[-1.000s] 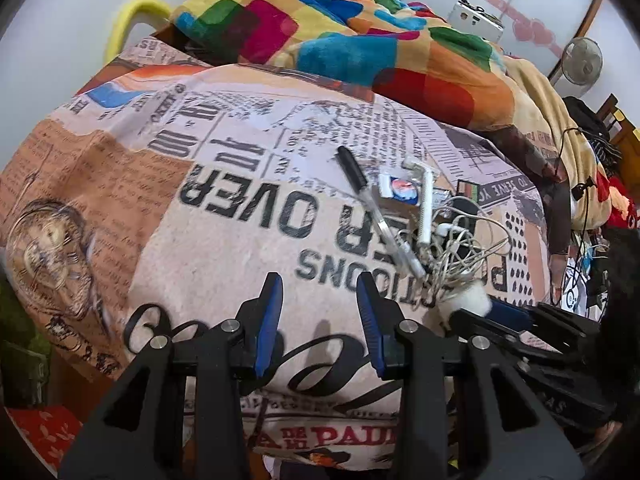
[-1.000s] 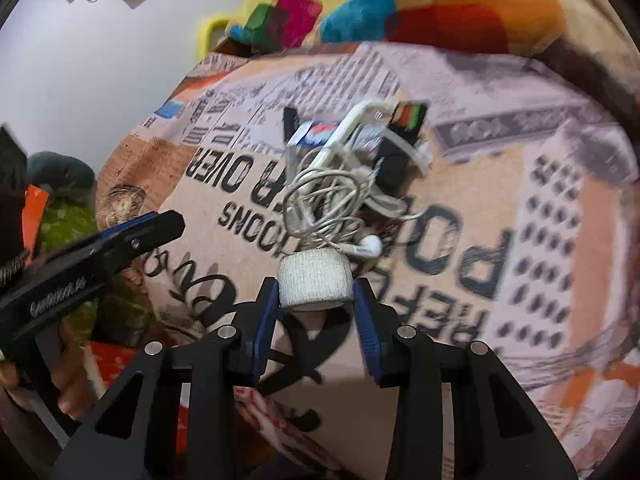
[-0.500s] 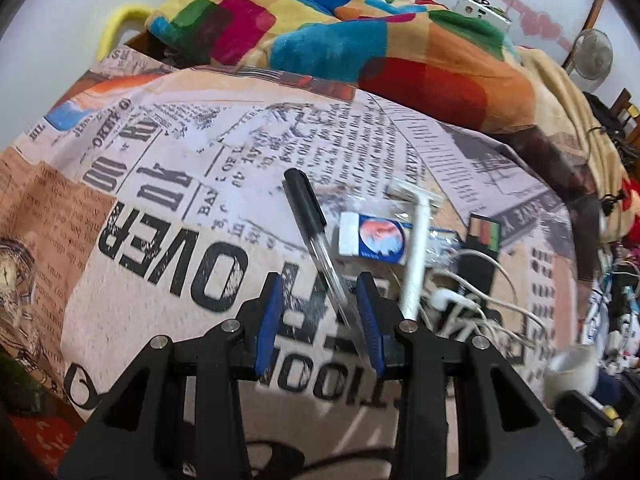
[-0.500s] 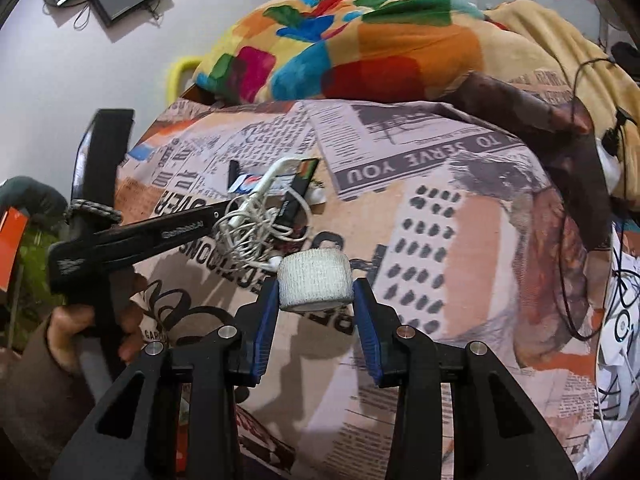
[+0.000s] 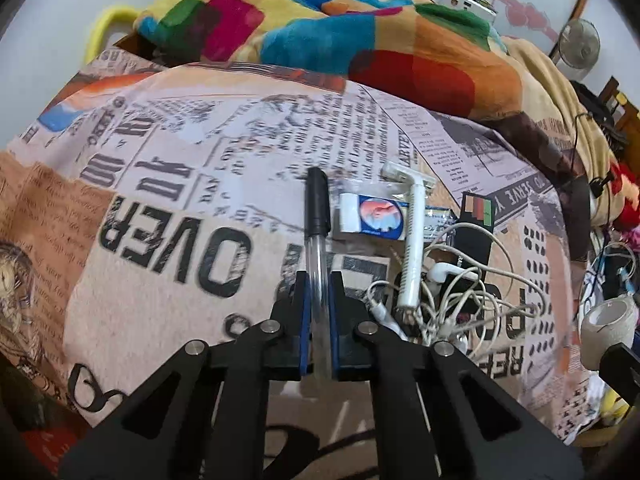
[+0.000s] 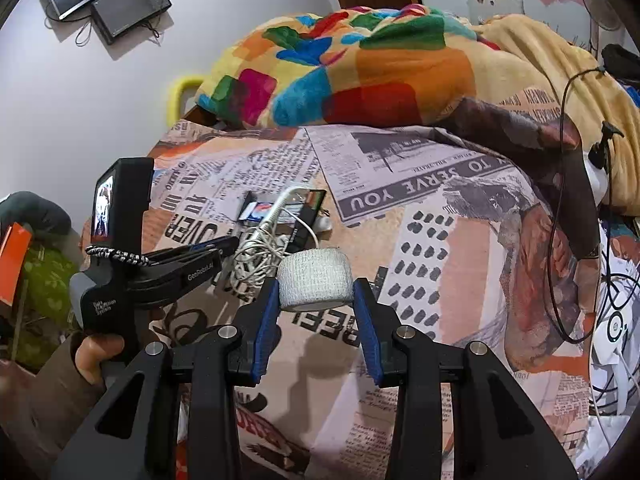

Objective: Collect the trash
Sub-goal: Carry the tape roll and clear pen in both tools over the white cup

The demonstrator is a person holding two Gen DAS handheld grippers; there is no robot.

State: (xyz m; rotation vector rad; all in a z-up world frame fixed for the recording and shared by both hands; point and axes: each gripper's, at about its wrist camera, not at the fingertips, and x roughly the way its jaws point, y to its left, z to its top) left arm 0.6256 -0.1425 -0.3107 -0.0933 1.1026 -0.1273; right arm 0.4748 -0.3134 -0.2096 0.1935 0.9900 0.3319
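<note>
On the newspaper-print bedsheet lies a pile of small items. My left gripper is shut on a clear pen with a black cap. Beside it lie a blue and white packet, a white razor, a tangle of white earphones and a black card. My right gripper is shut on a white tape roll, held above the sheet to the right of the pile. The roll also shows at the right edge of the left wrist view.
A colourful patchwork blanket is heaped at the back of the bed, with a tan blanket to its right. Cables and clutter lie off the bed's right side. A yellow handle stands at the back left.
My left gripper moved forward to the pen and closed on its clear barrel. My right gripper lifted back and to the right, away from the pile, still holding the tape roll.
</note>
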